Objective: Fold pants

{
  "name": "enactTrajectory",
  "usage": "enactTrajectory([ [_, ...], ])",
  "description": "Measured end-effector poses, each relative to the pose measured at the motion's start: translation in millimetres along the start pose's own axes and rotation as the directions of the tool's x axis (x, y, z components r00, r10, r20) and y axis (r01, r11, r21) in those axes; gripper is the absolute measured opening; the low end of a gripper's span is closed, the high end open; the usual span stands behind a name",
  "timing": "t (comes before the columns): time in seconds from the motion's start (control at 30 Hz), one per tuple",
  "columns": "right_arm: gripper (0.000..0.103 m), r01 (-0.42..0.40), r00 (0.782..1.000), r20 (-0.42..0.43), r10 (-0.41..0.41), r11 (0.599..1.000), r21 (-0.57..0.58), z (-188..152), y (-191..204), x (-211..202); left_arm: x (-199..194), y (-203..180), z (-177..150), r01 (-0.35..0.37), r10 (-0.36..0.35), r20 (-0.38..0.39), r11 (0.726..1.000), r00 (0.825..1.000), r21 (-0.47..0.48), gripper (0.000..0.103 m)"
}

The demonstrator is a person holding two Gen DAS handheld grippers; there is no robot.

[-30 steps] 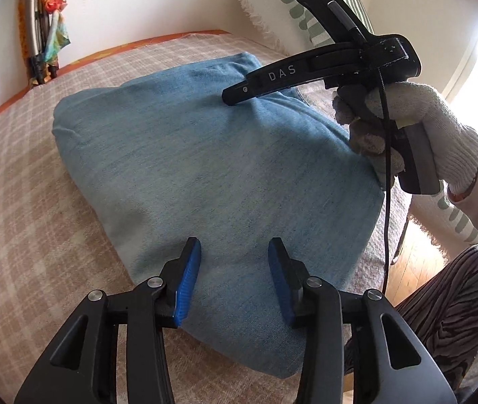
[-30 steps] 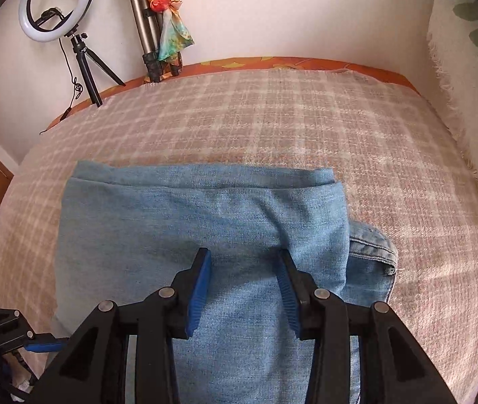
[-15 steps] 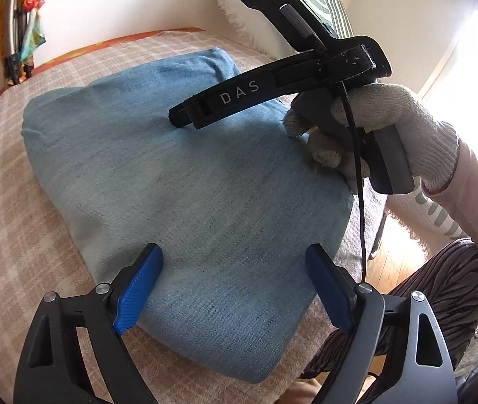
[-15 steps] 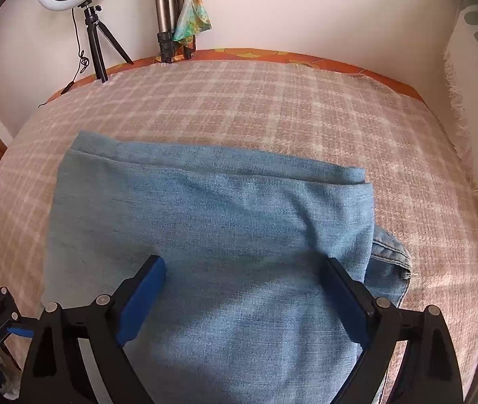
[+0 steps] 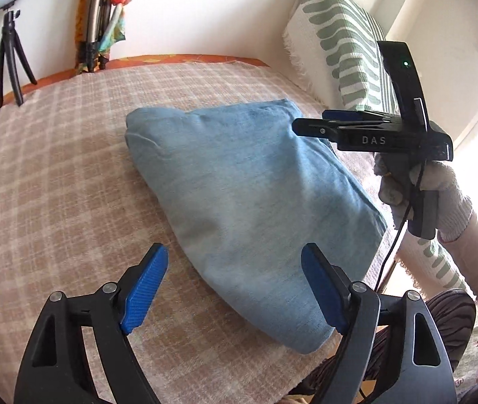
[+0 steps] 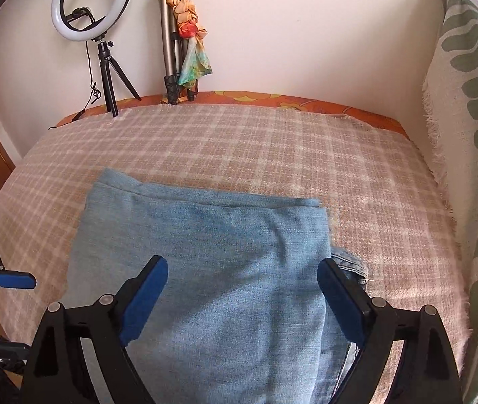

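Light blue denim pants lie folded into a thick rectangle on the plaid blanket. My left gripper hovers over the near left edge of the fold, blue pads wide apart and closing slightly, touching no cloth. In the right wrist view my right gripper hangs above the middle of the pants, also wide and closing a little, gripping nothing. A seamed waistband corner pokes out under the fold's right edge. The right gripper appears side-on, held by a gloved hand.
The blanket covers a bed against a white wall. A ring light on a tripod and a stand with a tied scarf sit at the far edge. A green-patterned throw borders the right side. A striped trouser leg shows near the front edge.
Both grippers went from narrow, down on the denim, to wide open and lifted off it. The left view has swung left and back; the right gripper now sits farther right.
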State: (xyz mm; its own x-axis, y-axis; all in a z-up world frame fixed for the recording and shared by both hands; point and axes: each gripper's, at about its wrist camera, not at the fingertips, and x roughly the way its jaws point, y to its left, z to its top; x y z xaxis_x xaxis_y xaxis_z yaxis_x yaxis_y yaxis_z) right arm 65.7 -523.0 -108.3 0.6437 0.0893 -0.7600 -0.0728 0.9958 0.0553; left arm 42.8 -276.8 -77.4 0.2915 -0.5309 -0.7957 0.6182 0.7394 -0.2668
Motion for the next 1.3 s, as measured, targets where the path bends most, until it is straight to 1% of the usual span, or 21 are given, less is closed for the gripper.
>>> enactTrajectory([
  [0.1,0.092,0.012,1.000,0.008,-0.011,1.000,-0.011,-0.7,-3.8,-6.6,9.3,17.0,10.2,-0.011,0.011,-0.003,0.998,1.000,-0.055,0.081],
  [0.17,0.092,0.014,1.000,0.014,-0.014,1.000,-0.023,-1.4,-7.0,-7.7,19.2,30.8,15.4,-0.011,0.009,-0.013,0.994,1.000,-0.111,0.078],
  [0.23,0.093,-0.006,1.000,0.016,0.006,1.000,-0.024,-4.3,-14.4,-8.1,31.4,45.9,18.1,0.000,-0.006,-0.035,0.984,0.999,-0.178,0.075],
  [0.3,0.093,-0.019,1.000,0.009,0.019,1.000,-0.016,-8.4,-25.9,-6.6,39.2,56.8,18.7,0.006,-0.018,-0.048,0.974,0.999,-0.226,0.067],
  [0.37,0.093,-0.049,0.999,-0.017,0.049,0.999,-0.009,-12.8,-40.7,-3.6,44.0,63.1,19.5,0.025,-0.039,-0.049,0.966,0.998,-0.257,0.067],
  [0.4,0.094,-0.077,0.996,-0.040,0.077,0.997,0.007,-15.0,-49.6,-1.2,43.9,63.0,18.1,0.034,-0.049,-0.048,0.962,0.998,-0.269,0.067],
  [0.47,0.098,-0.143,0.986,-0.083,0.147,0.988,0.058,-19.2,-68.8,5.0,45.4,63.3,17.9,0.044,-0.058,-0.043,0.961,0.997,-0.273,0.067],
  [0.57,0.098,-0.235,0.956,-0.144,0.254,0.962,0.139,-25.5,-93.8,19.2,49.6,64.8,16.8,0.056,-0.072,-0.047,0.958,0.996,-0.281,0.067],
  [0.67,0.098,-0.213,0.955,-0.171,0.242,0.962,0.172,-30.7,-109.2,31.4,54.0,67.1,19.7,0.073,-0.089,-0.039,0.953,0.995,-0.295,0.067],
  [0.7,0.098,-0.232,0.947,-0.180,0.266,0.954,0.187,-32.5,-112.6,36.1,56.3,68.0,21.8,0.082,-0.097,-0.039,0.952,0.994,-0.296,0.067],
  [0.77,0.099,-0.305,0.920,-0.180,0.347,0.925,0.226,-36.2,-116.9,44.1,60.0,65.2,25.1,0.093,-0.109,-0.038,0.953,0.993,-0.289,0.067],
  [0.8,0.103,-0.318,0.922,-0.156,0.355,0.922,0.222,-36.5,-116.9,43.3,61.5,63.2,26.0,0.095,-0.110,-0.037,0.955,0.993,-0.282,0.067],
  [0.97,0.103,-0.386,0.903,-0.119,0.413,0.900,0.201,-33.7,-108.5,49.1,68.3,52.5,32.0,0.109,-0.119,-0.029,0.966,0.992,-0.233,0.067],
  [1.07,0.099,-0.398,0.900,-0.124,0.418,0.904,0.159,-31.4,-97.2,50.2,73.7,47.5,35.8,0.130,-0.138,-0.020,0.966,0.990,-0.222,0.067],
  [1.1,0.091,-0.418,0.891,-0.125,0.437,0.896,0.154,-30.5,-93.7,50.6,75.9,45.9,36.9,0.136,-0.143,-0.018,0.967,0.990,-0.215,0.067],
  [1.13,0.081,-0.440,0.879,-0.124,0.461,0.883,0.163,-30.2,-90.5,51.4,78.4,43.9,38.7,0.138,-0.144,-0.014,0.968,0.989,-0.209,0.067],
  [1.17,0.079,-0.434,0.883,-0.119,0.455,0.886,0.165,-29.2,-87.2,51.8,80.0,42.4,39.7,0.138,-0.142,-0.008,0.969,0.990,-0.205,0.067],
  [1.2,0.072,-0.427,0.886,-0.120,0.447,0.890,0.162,-28.7,-83.7,52.3,81.3,41.6,41.0,0.137,-0.141,-0.005,0.969,0.990,-0.206,0.066],
  [1.23,0.066,-0.423,0.890,-0.113,0.443,0.891,0.163,-28.5,-81.8,52.0,82.7,41.7,42.0,0.141,-0.145,-0.006,0.967,0.989,-0.213,0.060],
  [1.27,0.059,-0.437,0.883,-0.104,0.458,0.882,0.178,-28.5,-81.9,51.3,83.8,42.5,42.9,0.133,-0.138,-0.010,0.966,0.990,-0.224,0.047],
  [1.3,0.044,-0.439,0.881,-0.094,0.464,0.875,0.203,-28.8,-83.5,49.8,83.6,43.8,43.2,0.124,-0.130,-0.011,0.965,0.991,-0.231,0.039],
])
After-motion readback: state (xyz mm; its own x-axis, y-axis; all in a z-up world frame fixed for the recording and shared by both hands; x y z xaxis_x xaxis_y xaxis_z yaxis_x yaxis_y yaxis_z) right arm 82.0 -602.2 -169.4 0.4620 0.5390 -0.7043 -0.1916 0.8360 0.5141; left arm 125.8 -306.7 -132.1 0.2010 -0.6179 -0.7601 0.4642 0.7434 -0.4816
